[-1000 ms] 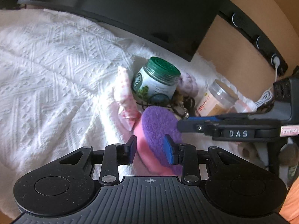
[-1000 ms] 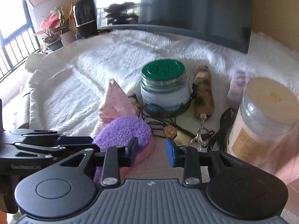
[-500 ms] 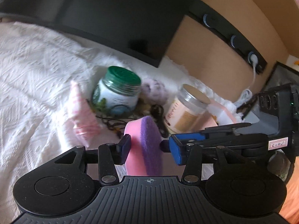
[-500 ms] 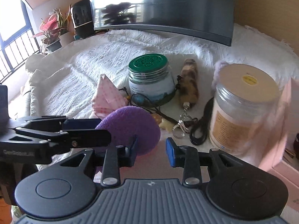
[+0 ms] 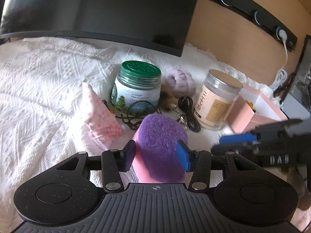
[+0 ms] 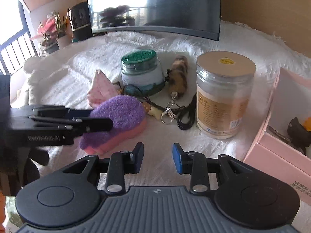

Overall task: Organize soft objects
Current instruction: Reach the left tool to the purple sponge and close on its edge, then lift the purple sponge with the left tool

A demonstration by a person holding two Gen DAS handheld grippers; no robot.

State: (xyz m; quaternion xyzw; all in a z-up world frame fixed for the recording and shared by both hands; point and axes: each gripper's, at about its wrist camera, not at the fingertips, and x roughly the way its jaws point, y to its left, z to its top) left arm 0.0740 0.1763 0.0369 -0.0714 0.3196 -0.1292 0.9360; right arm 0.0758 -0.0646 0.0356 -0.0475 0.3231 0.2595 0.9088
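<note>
My left gripper (image 5: 156,156) is shut on a purple-and-pink sponge (image 5: 161,145) and holds it over the white bedspread (image 5: 38,89). The sponge also shows in the right wrist view (image 6: 118,118), clamped by the left gripper (image 6: 97,119) there. My right gripper (image 6: 157,160) is open and empty, to the right of the sponge; it also shows in the left wrist view (image 5: 233,141). A pink checked pouch (image 5: 99,110), a lilac fluffy ball (image 5: 180,83) and a furry spotted keychain (image 6: 178,73) lie near the jars.
A green-lidded jar (image 5: 137,85) and a tall clear jar (image 6: 223,95) stand in the middle. Black cords (image 6: 186,114) lie between them. A pink box (image 6: 281,141) sits at the right. A dark monitor (image 6: 175,5) stands behind. Plants (image 6: 50,33) are at far left.
My left gripper closed on the sponge, lifted it off the bedspread and turned it. The right gripper drew back to the right, away from the sponge.
</note>
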